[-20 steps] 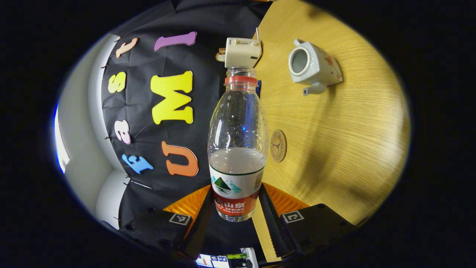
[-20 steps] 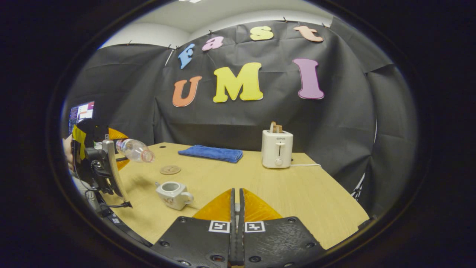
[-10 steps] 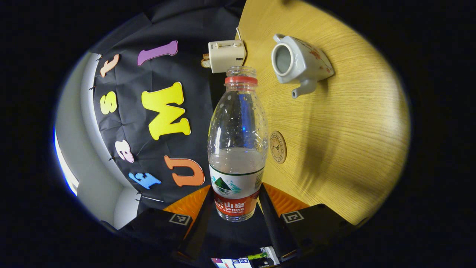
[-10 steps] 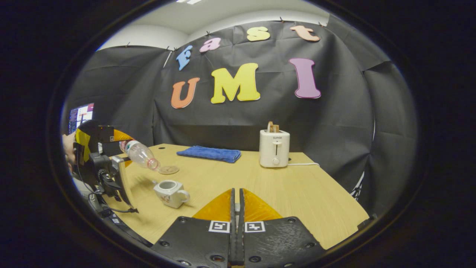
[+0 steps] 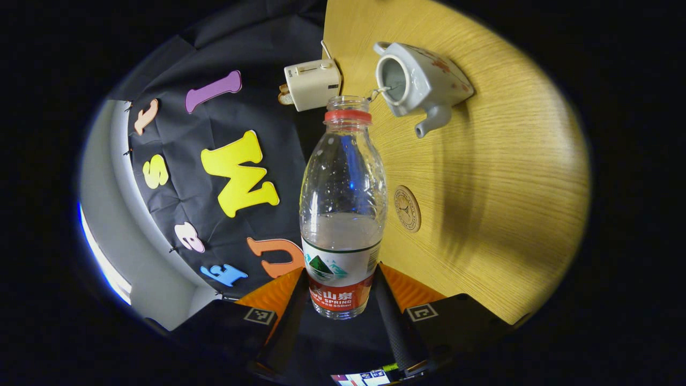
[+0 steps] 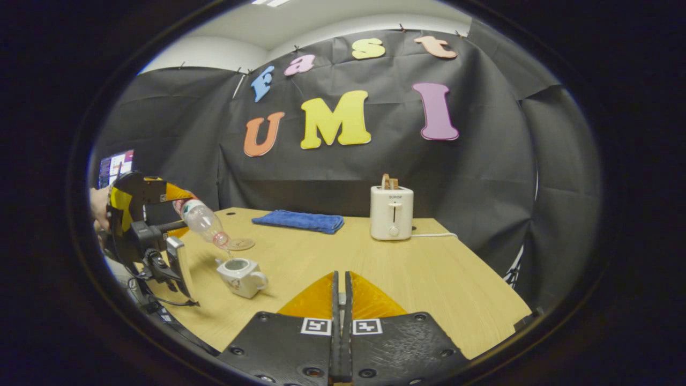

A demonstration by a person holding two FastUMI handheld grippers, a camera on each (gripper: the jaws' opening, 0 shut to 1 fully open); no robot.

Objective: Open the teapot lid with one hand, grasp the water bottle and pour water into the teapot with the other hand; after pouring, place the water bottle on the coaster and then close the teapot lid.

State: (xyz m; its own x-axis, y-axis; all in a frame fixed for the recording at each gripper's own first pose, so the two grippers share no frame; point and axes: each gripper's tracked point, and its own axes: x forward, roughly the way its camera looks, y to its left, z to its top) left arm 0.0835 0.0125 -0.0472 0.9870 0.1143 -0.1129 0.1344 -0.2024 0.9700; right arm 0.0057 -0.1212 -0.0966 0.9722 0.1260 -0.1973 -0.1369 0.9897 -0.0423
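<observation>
My left gripper (image 5: 341,280) is shut on the lower part of a clear water bottle (image 5: 343,198), which has no cap and is partly full. The bottle's neck tips down toward the white teapot (image 5: 418,86), and a thin stream of water runs from its mouth into the open top. In the right gripper view the tilted bottle (image 6: 203,221) hangs just above the lidless teapot (image 6: 239,274), with a hand (image 6: 99,206) holding that gripper. The round coaster (image 5: 407,208) lies bare on the table beside the teapot. My right gripper (image 6: 341,276) is held shut near the table's front.
A white toaster (image 6: 392,212) stands at the back of the wooden table (image 6: 429,284), its cord trailing right. A folded blue towel (image 6: 299,220) lies at the back centre. A monitor (image 6: 115,166) glows at the far left.
The left gripper has tipped the bottle further down and brought its mouth over the teapot; water now streams in. The right gripper has barely moved.
</observation>
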